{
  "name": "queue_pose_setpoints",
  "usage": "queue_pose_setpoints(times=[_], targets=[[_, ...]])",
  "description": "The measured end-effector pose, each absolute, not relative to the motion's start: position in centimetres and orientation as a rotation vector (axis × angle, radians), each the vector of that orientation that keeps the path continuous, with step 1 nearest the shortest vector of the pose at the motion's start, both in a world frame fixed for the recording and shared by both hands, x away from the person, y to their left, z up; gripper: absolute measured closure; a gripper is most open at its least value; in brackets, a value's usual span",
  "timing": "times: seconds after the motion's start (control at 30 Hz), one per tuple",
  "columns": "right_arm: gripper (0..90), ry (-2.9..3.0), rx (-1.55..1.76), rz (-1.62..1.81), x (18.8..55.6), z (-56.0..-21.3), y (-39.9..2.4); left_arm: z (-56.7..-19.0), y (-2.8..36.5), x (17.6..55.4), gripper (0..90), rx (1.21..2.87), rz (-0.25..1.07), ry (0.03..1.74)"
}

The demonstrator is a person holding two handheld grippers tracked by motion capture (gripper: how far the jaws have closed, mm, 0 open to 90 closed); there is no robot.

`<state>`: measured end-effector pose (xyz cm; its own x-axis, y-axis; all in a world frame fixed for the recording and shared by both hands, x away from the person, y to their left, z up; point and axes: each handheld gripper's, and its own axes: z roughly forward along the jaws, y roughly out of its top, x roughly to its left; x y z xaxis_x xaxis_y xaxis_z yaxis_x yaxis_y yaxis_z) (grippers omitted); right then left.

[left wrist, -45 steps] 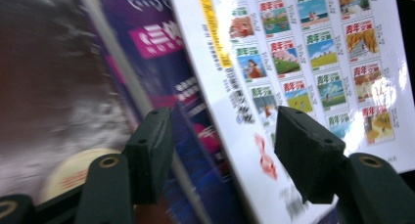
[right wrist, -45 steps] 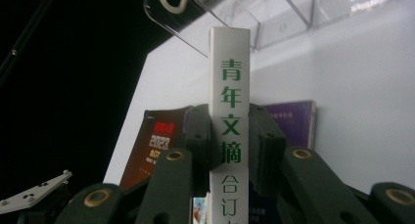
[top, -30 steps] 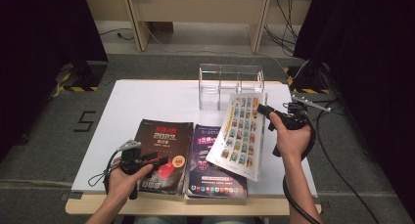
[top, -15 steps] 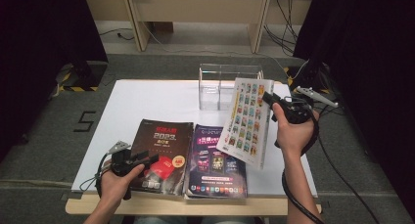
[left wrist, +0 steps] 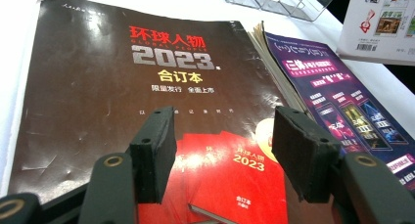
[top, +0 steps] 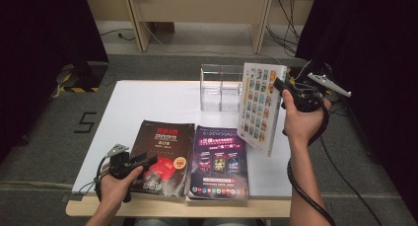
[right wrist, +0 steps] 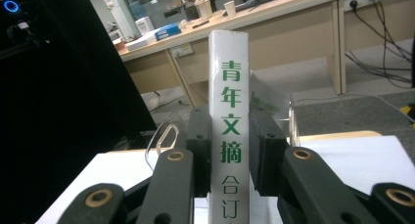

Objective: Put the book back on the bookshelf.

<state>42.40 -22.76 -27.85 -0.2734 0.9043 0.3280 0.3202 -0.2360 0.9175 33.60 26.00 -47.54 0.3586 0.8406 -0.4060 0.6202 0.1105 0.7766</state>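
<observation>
Moved: white book [top: 260,107] has come up off the table since the earlier frames, tipped from a slant to nearly upright.
Right gripper [top: 285,90]: jaws clamped on the white book's spine [right wrist: 230,126], one pad on each side; the green lettering runs down between them.
White book's place: in the air over the table's [top: 148,100] right part, just right of the clear plastic rack [top: 220,88], lower corner above the purple magazine [top: 218,162].
Left gripper [top: 148,162]: jaws apart with nothing between them, low over the dark magazine [left wrist: 122,87]; it has drawn back toward the near edge.
Magazines: dark and purple lie flat, side by side, edges touching.
</observation>
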Motion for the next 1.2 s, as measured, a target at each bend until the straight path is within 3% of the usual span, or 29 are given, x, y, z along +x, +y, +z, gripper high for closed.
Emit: queue_pose_setpoints(times=[1.2], targets=[[74.2,1.501,1.539,1.578,48.2,-23.5,-23.5,-47.7,26.2,33.6,41.5,1.585,0.270,1.344]])
